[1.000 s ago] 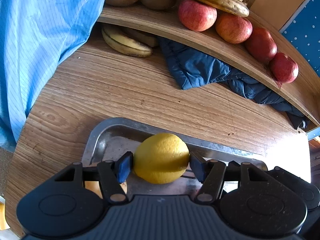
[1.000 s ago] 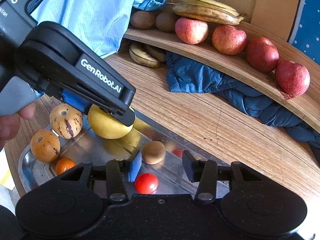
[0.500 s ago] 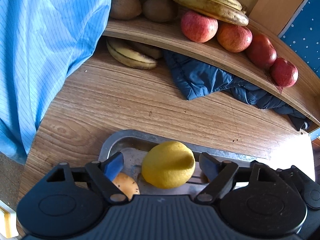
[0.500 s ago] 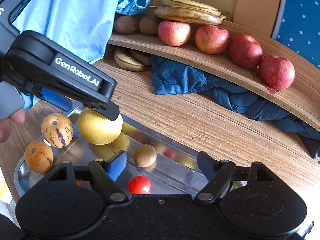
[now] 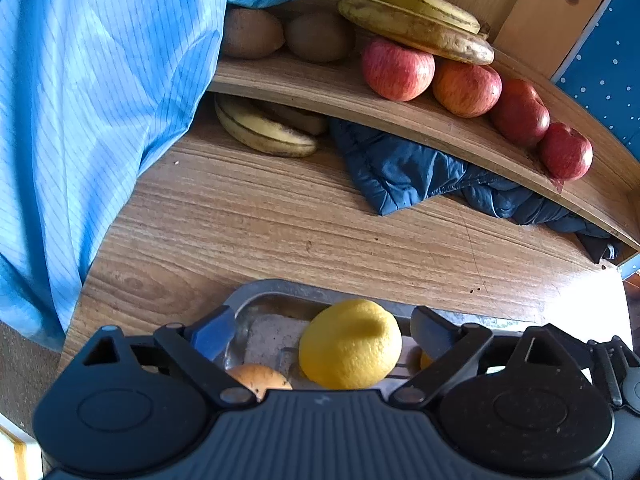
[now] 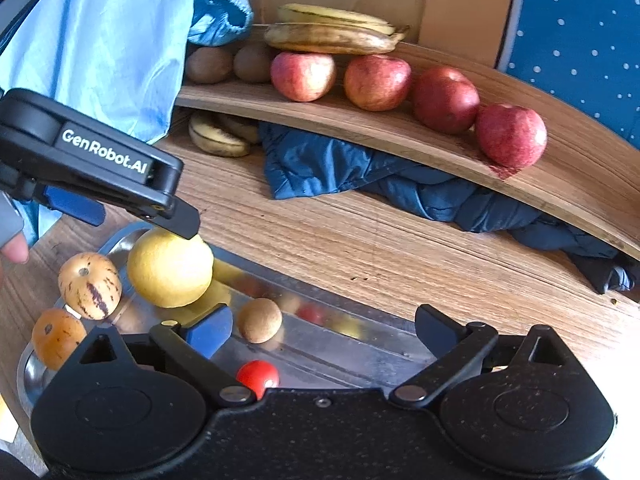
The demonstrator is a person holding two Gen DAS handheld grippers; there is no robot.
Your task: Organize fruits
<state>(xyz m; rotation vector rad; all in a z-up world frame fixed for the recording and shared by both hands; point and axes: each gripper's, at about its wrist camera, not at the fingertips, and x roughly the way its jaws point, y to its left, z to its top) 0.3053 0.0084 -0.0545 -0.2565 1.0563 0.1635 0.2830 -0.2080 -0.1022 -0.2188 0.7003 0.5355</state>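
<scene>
A yellow lemon (image 5: 350,344) lies in the metal tray (image 5: 280,288). It sits between the jaws of my left gripper (image 5: 324,330), which are opening, and neither pad touches it. In the right wrist view the left gripper (image 6: 132,216) hovers over the same lemon (image 6: 170,268). My right gripper (image 6: 324,328) hangs above the tray (image 6: 344,350); its jaws are opening with nothing between them. A small brown round fruit (image 6: 260,320) and a cherry tomato (image 6: 258,376) lie just below its left finger.
A striped yellow fruit (image 6: 90,286) and an orange one (image 6: 58,338) sit at the tray's left end. The curved wooden shelf (image 6: 400,132) carries apples (image 6: 376,82), bananas (image 6: 332,36) and kiwis (image 6: 210,64). A dark blue jacket (image 6: 340,168) and more bananas (image 6: 218,138) lie under it. Light blue cloth (image 5: 92,100) hangs at left.
Both grippers' jaws have spread much wider. The left pads have drawn away from the lemon, which stays in the tray. The right view has tilted a little.
</scene>
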